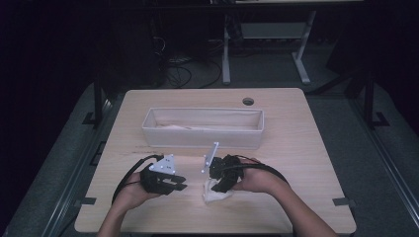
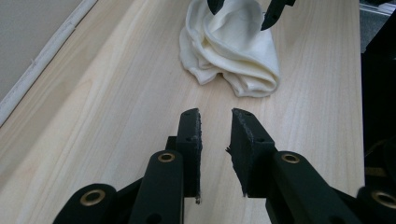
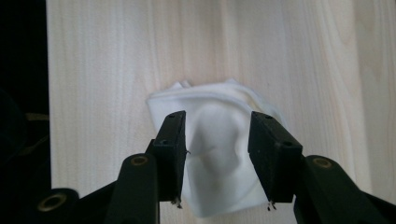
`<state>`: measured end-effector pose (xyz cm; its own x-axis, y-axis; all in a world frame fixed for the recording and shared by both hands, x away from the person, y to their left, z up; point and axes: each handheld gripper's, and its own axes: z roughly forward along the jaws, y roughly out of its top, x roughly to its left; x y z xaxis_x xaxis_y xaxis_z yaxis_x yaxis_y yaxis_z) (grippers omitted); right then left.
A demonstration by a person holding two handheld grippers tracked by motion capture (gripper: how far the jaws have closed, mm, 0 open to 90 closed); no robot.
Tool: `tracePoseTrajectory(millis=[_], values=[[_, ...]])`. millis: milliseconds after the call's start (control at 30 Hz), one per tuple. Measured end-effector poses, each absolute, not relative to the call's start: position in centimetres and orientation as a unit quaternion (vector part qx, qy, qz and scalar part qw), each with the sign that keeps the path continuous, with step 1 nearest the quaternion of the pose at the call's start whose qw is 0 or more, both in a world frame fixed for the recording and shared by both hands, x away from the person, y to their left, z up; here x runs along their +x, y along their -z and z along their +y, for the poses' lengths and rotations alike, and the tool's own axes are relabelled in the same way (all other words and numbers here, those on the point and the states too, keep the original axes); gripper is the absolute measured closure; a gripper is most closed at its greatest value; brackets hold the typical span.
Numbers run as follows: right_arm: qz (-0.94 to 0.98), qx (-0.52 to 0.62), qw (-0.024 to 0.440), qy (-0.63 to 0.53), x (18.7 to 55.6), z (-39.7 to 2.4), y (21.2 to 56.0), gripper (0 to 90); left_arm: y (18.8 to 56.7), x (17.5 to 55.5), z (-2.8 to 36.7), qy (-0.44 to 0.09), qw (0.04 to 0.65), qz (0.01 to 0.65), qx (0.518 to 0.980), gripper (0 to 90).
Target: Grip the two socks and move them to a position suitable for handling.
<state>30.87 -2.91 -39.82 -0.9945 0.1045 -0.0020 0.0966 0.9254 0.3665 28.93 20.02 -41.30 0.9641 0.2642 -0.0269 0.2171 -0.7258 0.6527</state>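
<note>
White cloth (image 3: pixel 219 154), fabric bin (image 1: pixel 203 127) in high view

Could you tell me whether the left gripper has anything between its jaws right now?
No, in the left gripper view the left gripper has only bare table between its parted jaws, and the white cloth lies farther ahead.

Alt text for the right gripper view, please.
The right gripper points straight down at a crumpled white cloth on a pale wooden table; its black jaws stand open, one on each side of a raised fold.
</note>
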Motion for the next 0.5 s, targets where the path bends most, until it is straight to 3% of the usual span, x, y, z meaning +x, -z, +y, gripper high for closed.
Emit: tracePoseTrajectory(millis=[200,333,500], values=[[0.985,0.031,0.006,-0.168,31.1,-1.2,40.9,77.6,41.2,28.9,20.5,-0.036,0.351,0.134,0.926,73.4],[0.986,0.034,-0.010,-0.166,31.7,-0.5,41.9,82.6,40.9,28.9,21.1,-0.040,0.357,0.138,0.923,73.3],[0.985,0.043,-0.013,-0.168,32.1,-0.2,42.6,82.5,40.7,29.0,21.7,-0.043,0.364,0.144,0.919,73.3]])
